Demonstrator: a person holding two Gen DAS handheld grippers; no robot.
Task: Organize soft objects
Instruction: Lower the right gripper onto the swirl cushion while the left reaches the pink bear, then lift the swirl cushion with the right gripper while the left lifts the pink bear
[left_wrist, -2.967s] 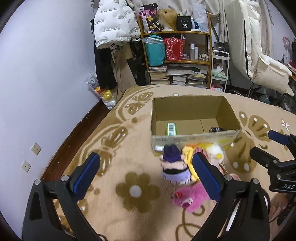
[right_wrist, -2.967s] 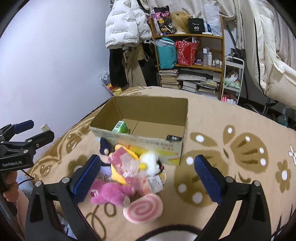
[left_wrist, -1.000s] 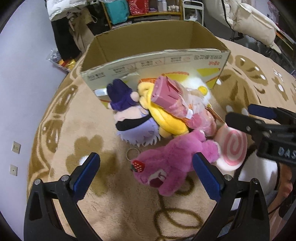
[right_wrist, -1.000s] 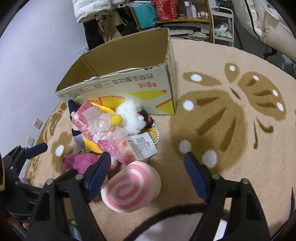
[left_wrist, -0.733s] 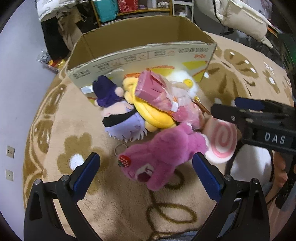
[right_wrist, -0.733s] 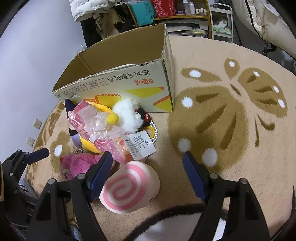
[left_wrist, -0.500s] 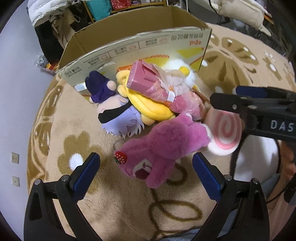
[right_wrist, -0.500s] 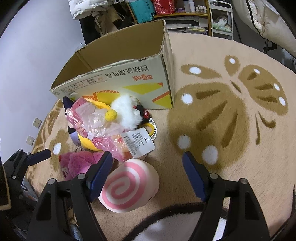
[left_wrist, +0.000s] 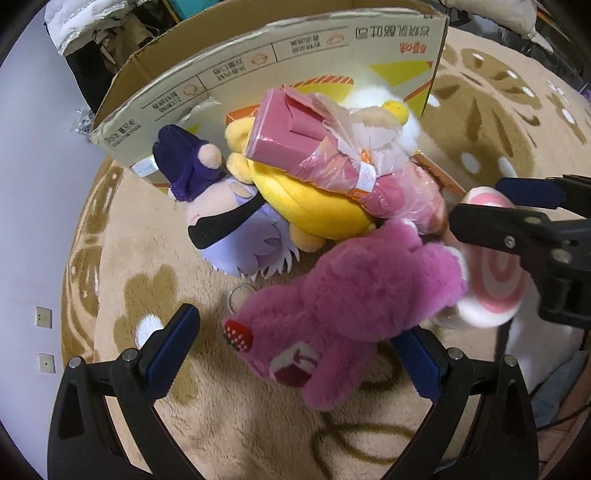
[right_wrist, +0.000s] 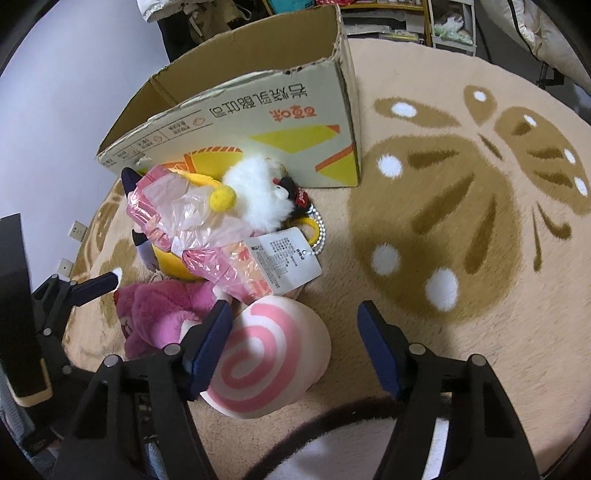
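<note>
A pink bear plush (left_wrist: 343, 302) lies on the carpet between the wide-apart pads of my left gripper (left_wrist: 295, 354), which is open and touches nothing. Beside the bear sits a pink-and-white swirl cushion (right_wrist: 266, 358). My right gripper (right_wrist: 293, 349) straddles it with its jaws closing. The left pad is at the cushion's edge and the right pad is still clear of it. Behind them a purple-hatted plush (left_wrist: 221, 221), a yellow plush (left_wrist: 306, 206), a plastic-wrapped pink toy (left_wrist: 314, 147) and a white fluffy toy (right_wrist: 258, 195) are piled against an open cardboard box (right_wrist: 258, 110).
The beige carpet (right_wrist: 461, 221) with brown butterfly and flower patterns stretches out to the right of the box. A metal keyring (left_wrist: 240, 295) lies by the bear's head. Wall sockets (left_wrist: 43, 317) mark the wall on the left. A white furry edge (right_wrist: 351, 454) lies below my right gripper.
My left gripper has sunk toward the pink bear, which now fills more of its view. The right gripper's jaws have narrowed around the swirl cushion.
</note>
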